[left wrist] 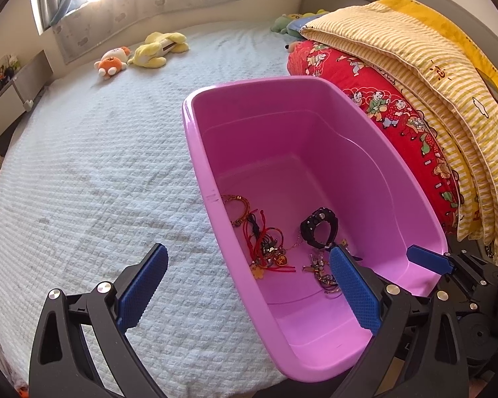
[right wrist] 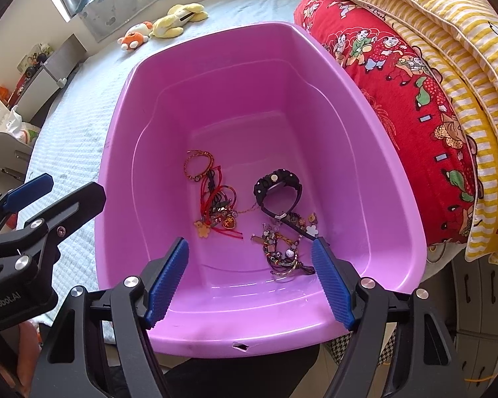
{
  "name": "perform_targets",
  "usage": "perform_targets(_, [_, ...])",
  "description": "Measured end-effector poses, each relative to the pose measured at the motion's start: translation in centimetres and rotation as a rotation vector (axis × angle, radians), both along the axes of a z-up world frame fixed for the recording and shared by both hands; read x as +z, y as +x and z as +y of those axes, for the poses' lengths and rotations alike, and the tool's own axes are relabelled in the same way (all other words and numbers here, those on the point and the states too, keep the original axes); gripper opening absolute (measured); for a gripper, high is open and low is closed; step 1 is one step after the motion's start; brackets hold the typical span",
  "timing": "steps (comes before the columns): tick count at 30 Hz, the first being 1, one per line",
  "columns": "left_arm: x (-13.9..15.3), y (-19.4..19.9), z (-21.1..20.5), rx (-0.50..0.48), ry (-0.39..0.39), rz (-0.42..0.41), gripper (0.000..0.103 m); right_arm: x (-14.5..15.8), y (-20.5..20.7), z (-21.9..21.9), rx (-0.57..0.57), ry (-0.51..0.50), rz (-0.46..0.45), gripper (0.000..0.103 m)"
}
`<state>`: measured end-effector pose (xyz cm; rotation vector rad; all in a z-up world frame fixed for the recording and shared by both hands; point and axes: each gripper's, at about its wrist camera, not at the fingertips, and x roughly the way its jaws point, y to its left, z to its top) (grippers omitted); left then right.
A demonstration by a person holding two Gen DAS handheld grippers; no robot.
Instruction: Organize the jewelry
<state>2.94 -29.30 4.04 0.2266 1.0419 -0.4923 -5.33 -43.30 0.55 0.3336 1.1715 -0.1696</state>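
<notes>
- My right fingers [right wrist: 250, 280] stand wide and empty above the pink tub [right wrist: 395, 172]; the jewelry [right wrist: 249, 212] lies on its floor just beyond them.
- My left fingers [left wrist: 249, 290], also wide, straddle the tub's left wall over the bed [left wrist: 99, 172].

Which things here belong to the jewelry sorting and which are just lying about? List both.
Job: pink tub; black watch; red cord bracelets; beaded charm bracelets; gold and red bracelet.

Lying about: orange plush toy; yellow plush toy; red pillow; striped quilt.
</notes>
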Motion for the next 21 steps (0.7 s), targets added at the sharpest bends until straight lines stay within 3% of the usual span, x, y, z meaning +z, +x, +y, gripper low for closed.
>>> perform_targets(21, [-1.0,0.6,-0.3,0.011,0.020,0.025,0.096,-1.0,0.3,-0.5,0.002,0.019,0.006,0.073])
